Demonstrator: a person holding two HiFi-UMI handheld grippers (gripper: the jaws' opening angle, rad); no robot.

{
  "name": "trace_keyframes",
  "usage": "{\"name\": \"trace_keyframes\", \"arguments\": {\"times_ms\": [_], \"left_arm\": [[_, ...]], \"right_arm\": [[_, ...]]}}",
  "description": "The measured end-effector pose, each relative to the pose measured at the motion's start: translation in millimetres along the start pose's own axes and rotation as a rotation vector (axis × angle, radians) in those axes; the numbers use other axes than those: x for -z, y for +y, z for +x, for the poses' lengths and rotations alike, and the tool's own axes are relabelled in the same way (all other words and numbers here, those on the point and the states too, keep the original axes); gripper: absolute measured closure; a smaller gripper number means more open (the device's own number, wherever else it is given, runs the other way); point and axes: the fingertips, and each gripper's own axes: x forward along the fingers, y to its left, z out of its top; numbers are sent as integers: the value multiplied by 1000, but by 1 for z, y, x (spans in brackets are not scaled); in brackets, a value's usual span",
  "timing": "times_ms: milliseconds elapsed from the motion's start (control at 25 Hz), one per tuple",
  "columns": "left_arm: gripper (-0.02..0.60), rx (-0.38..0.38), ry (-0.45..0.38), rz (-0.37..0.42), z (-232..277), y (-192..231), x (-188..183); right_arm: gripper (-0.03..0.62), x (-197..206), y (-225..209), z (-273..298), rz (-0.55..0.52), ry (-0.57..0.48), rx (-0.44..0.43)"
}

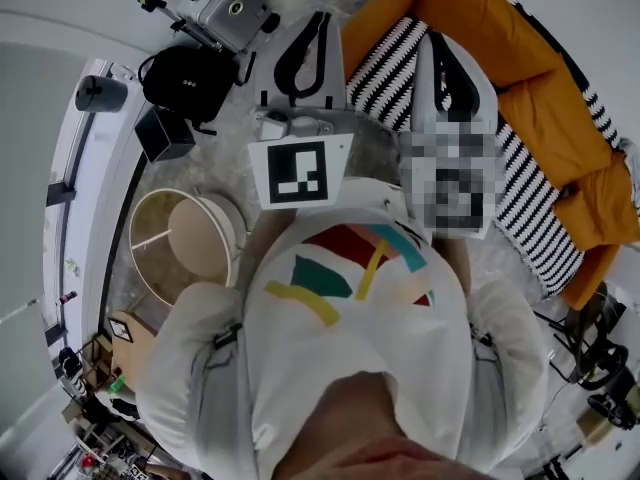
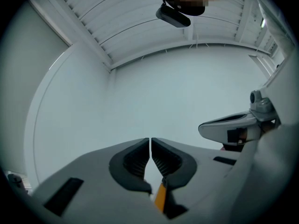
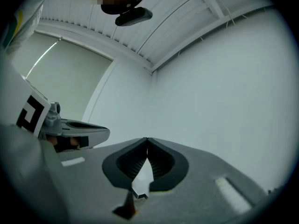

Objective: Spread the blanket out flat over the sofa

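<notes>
Listing one black-and-white striped fabric blanket (image 1: 525,193), lying along the orange cushioned sofa (image 1: 530,43), we judge it soft, light and limp, best pinched at two edge corners; our left gripper (image 2: 150,143) and right gripper (image 3: 147,142) hold jaws closed together, empty.

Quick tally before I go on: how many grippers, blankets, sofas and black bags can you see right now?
Grippers: 2 (left gripper, right gripper, both with jaws together and nothing between them)
Striped blanket: 1
Orange sofa: 1
Black bag: 1
Total: 5
</notes>
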Motion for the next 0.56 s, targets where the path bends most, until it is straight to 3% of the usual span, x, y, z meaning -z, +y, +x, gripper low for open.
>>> {"name": "trace_keyframes", "arguments": {"times_ms": [560], "left_arm": [[558, -19, 5, 12, -4, 4, 1]], "right_arm": [[589, 7, -7, -3, -7, 10, 8]]}}
